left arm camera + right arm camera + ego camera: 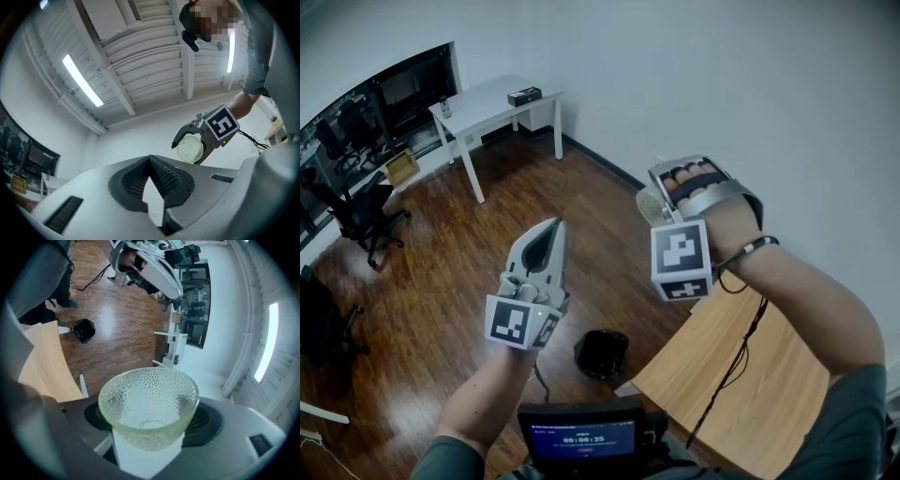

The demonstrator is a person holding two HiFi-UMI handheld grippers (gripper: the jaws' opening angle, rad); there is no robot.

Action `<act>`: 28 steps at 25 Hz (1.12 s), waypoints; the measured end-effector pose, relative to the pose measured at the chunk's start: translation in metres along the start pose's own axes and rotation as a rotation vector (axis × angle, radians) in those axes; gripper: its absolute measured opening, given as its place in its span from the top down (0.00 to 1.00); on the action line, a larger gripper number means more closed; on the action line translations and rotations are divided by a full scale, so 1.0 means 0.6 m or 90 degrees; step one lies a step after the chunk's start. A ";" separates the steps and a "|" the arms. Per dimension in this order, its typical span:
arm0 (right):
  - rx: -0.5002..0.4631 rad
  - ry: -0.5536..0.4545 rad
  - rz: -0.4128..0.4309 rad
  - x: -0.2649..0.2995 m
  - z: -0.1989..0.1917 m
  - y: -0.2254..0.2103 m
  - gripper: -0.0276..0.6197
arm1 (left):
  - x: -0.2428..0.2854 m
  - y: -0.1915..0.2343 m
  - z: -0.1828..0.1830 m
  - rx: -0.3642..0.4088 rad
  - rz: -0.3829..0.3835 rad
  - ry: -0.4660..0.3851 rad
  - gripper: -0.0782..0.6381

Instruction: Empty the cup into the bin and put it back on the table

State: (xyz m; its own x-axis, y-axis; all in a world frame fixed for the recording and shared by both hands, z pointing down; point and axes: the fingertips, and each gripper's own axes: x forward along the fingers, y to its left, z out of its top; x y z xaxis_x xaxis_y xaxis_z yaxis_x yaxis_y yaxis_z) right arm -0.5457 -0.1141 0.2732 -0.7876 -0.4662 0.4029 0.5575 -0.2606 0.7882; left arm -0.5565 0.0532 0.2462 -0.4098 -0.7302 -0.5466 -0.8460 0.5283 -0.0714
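Floor (pixel 441 281): dark wood boards, filling the left and centre of the head view.
Table (pixel 769 375): light wood, lower right of the head view.
White desk (pixel 492 98): upper left, against the wall, a small dark box on it.
Bin (pixel 602 353): black, on the floor at lower centre, just left of the table's corner.
Right gripper (pixel 149 425): raised at centre right, jaws wide and pinching the cup near its base.
Left gripper (pixel 551 239): raised at centre, jaws pressed together, holding nothing.
Cup (pixel 140 390): clear dimpled glass, held in the air, off the table.
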 end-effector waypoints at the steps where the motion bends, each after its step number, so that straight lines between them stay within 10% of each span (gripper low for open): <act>1: 0.002 -0.002 0.002 0.002 -0.001 0.001 0.34 | 0.001 0.000 -0.002 0.000 0.000 0.001 0.89; 14: 0.026 -0.013 0.020 0.010 0.006 0.002 0.34 | 0.003 0.009 -0.002 -0.004 0.001 0.003 0.89; 28: 0.243 -0.086 0.136 -0.005 0.020 0.036 0.34 | -0.005 0.007 0.000 -0.005 -0.008 0.007 0.89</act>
State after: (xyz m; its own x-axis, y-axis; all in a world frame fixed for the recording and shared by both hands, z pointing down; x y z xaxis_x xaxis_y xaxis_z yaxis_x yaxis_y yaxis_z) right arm -0.5343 -0.1080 0.2945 -0.7069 -0.3548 0.6118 0.5940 0.1718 0.7859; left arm -0.5590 0.0576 0.2474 -0.4037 -0.7415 -0.5360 -0.8535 0.5162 -0.0711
